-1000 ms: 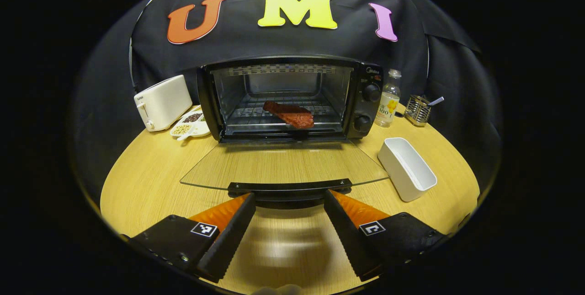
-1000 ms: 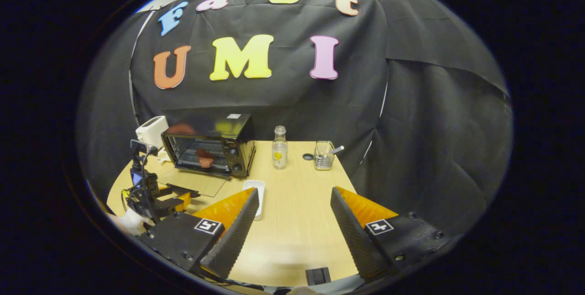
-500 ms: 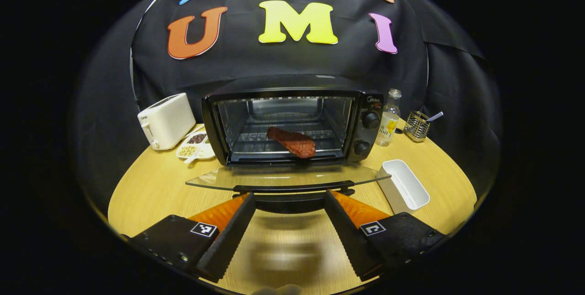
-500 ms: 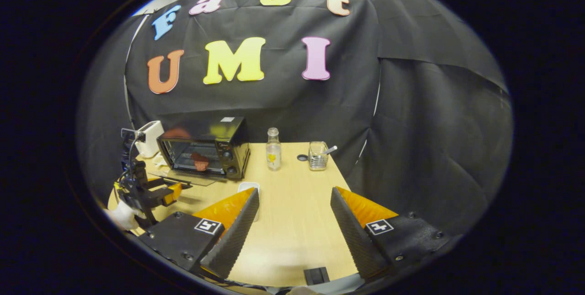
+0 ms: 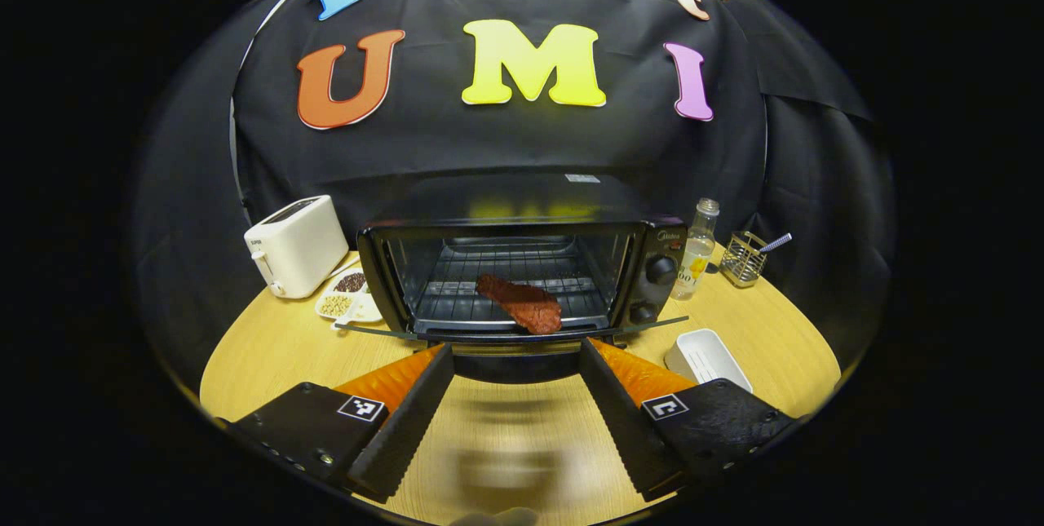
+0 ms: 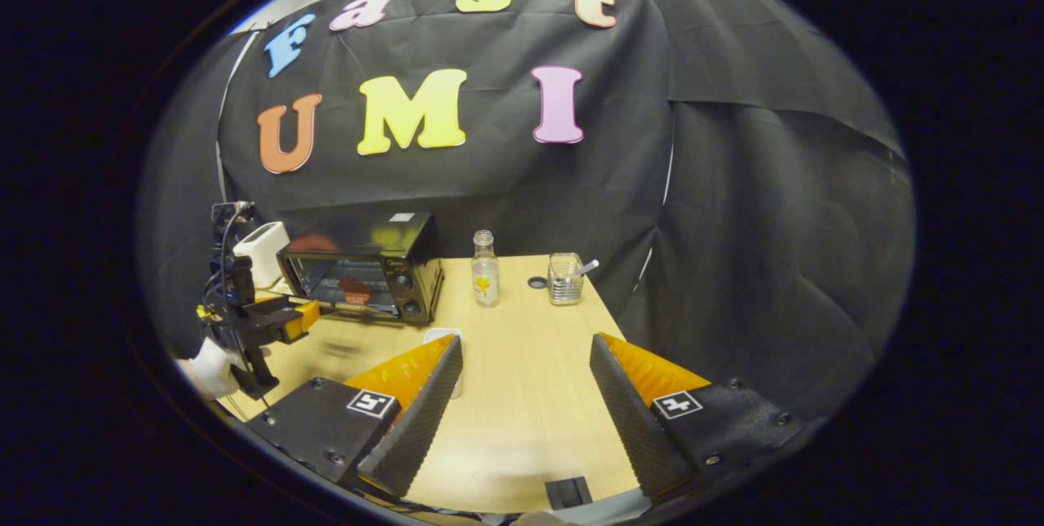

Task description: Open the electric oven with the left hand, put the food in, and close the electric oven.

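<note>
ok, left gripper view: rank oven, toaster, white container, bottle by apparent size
1. electric oven: clearly largest.
2. toaster
3. white container, partly hidden behind the left gripper, so unsure; it also sits nearer the camera.
4. bottle: smallest.

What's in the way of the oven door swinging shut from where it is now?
Nothing visible. The oven door sits about level at the left hand-held gripper, and the meat lies back on the rack, inside the opening.
</note>
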Demonstrator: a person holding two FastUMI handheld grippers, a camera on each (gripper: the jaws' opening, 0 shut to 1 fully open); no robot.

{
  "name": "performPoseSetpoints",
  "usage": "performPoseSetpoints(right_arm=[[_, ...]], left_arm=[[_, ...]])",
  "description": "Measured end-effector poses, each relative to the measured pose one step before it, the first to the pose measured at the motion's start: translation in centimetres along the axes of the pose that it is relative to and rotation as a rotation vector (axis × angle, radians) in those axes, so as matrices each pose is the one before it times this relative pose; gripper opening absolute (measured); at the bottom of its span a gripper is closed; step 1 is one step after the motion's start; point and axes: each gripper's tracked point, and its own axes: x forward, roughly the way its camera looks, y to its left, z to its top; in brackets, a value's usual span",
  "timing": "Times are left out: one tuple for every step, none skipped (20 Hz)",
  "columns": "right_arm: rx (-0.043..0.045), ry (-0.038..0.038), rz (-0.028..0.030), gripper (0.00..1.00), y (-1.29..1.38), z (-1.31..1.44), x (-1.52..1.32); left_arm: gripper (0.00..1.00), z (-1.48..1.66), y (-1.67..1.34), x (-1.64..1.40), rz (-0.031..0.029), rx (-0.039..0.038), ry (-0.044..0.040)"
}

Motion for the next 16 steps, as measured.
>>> performPoseSetpoints(right_arm=[[0.00142, 0.00095, -0.00039, 1.0, -0.121, 0.042, 0.015], [0.00198, 0.00035, -0.00129, 1.0, -0.125, 0.051, -0.001], [0.00182, 0.00113, -0.00007, 1.0, -0.048, 0.043, -0.014], [0.00244, -0.0011, 0.00051, 1.0, 0.024, 0.129, 0.072], [0.0019, -0.00259, 0.0012, 1.0, 0.084, 0.102, -0.07], [-0.00086, -0.00253, -0.00123, 1.0, 0.057, 0.087, 0.243], [-0.00175, -0.00244, -0.00233, 1.0, -0.009, 0.081, 0.05], [-0.00199, 0.00056, -0.00152, 1.0, -0.092, -0.016, 0.019], [-0.00008, -0.00078, -0.00191, 1.0, -0.077, 0.117, 0.049], [0.00107, -0.00216, -0.0038, 1.0, -0.194, 0.085, -0.016], [0.00034, -0.00036, -0.00412, 1.0, -0.118, 0.134, -0.085], [0.0011, -0.00443, -0.00391, 1.0, -0.176, 0.119, -0.211], [-0.00042, -0.00313, -0.00441, 1.0, -0.196, 0.06, -0.115], [-0.00194, -0.00091, -0.00608, 1.0, -0.429, -0.002, -0.114], [-0.00005, -0.00169, -0.00636, 1.0, -0.271, 0.042, -0.118], [0.00291, 0.0005, -0.00285, 1.0, -0.153, 0.011, 0.065]], left_arm=[[0.98, 0.48, -0.184, 0.125, 0.00342, -0.00579, -0.00329], [0.98, 0.547, 0.059, 0.171, 0.00293, -0.00173, -0.00719], [0.99, 0.573, 0.16, 0.391, 0.00119, 0.00367, -0.00834], [0.99, 0.447, 0.141, 0.358, 0.00042, 0.00429, -0.00682], [0.98, 0.46, 0.016, 0.367, 0.00041, 0.00336, -0.00931], [0.98, 0.517, 0.0, 0.337, -0.00116, 0.00769, -0.01013], [0.98, 0.584, -0.109, 0.336, -0.00483, 0.01309, -0.00939], [0.99, 0.353, 0.049, 0.698, 0.00021, 0.01968, -0.00632], [0.98, -0.797, 0.303, 0.504, 0.00542, 0.01427, 0.0341], [0.97, -0.895, 0.184, 0.762, 0.00734, -0.00113, 0.04257], [0.97, -0.938, -0.142, 0.303, -0.00419, -0.01745, 0.02929], [0.98, -0.446, -0.091, 0.282, -0.00371, -0.02431, 0.01061], [0.98, 0.007, -0.087, -0.027, -0.00279, -0.01082, -0.00414], [0.98, 0.174, -0.12, -0.116, -0.00377, 0.00035, -0.00811], [0.98, 0.188, -0.051, -0.14, -0.00166, 0.00792, -0.01195], [0.98, 0.301, -0.138, -0.292, -0.0038, 0.00894, -0.01771]])
